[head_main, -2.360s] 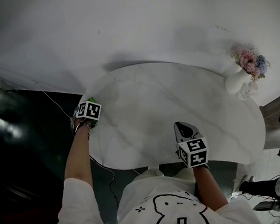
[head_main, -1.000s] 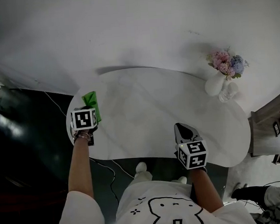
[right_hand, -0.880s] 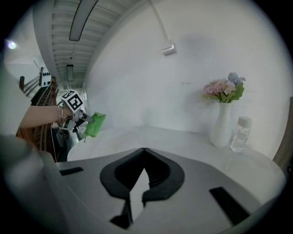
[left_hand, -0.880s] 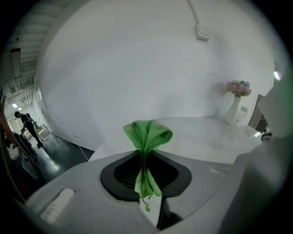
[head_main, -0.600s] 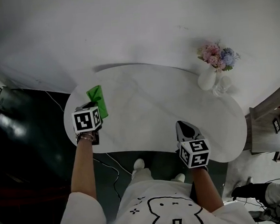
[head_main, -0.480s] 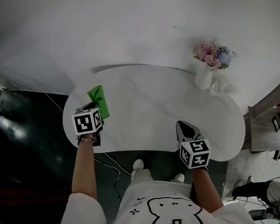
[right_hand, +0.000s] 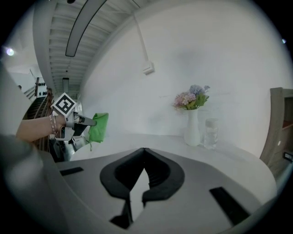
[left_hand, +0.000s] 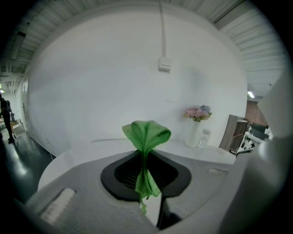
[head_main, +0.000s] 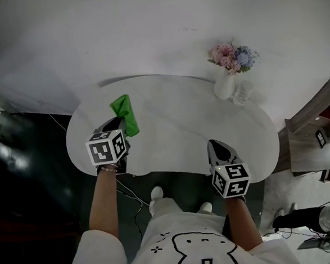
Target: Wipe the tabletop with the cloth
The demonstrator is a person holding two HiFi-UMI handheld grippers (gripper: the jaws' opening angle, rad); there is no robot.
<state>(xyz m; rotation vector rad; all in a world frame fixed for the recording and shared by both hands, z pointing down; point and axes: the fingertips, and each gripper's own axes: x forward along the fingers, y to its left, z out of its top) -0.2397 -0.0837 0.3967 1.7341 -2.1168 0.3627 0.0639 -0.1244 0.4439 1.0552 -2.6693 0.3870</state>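
A green cloth (head_main: pixel 125 114) hangs bunched in my left gripper (head_main: pixel 119 125), which is shut on it above the left part of the white oval table (head_main: pixel 176 128). In the left gripper view the cloth (left_hand: pixel 145 151) is pinched between the dark jaws and its top flops forward. The right gripper view shows the same cloth (right_hand: pixel 98 127) held above the tabletop at the left. My right gripper (head_main: pixel 217 151) is over the table's near edge at the right, jaws shut with nothing between them (right_hand: pixel 143 157).
A white vase with pink and blue flowers (head_main: pixel 226 76) and a clear glass jar (head_main: pixel 243 92) stand at the table's far right. A white wall runs behind the table. A wooden shelf unit (head_main: pixel 317 135) stands at the right; dark floor lies at the left.
My left gripper has lifted the green cloth and carried it forward and right over the table. The head view has swung, so the vase sits further left. The right gripper stayed put.
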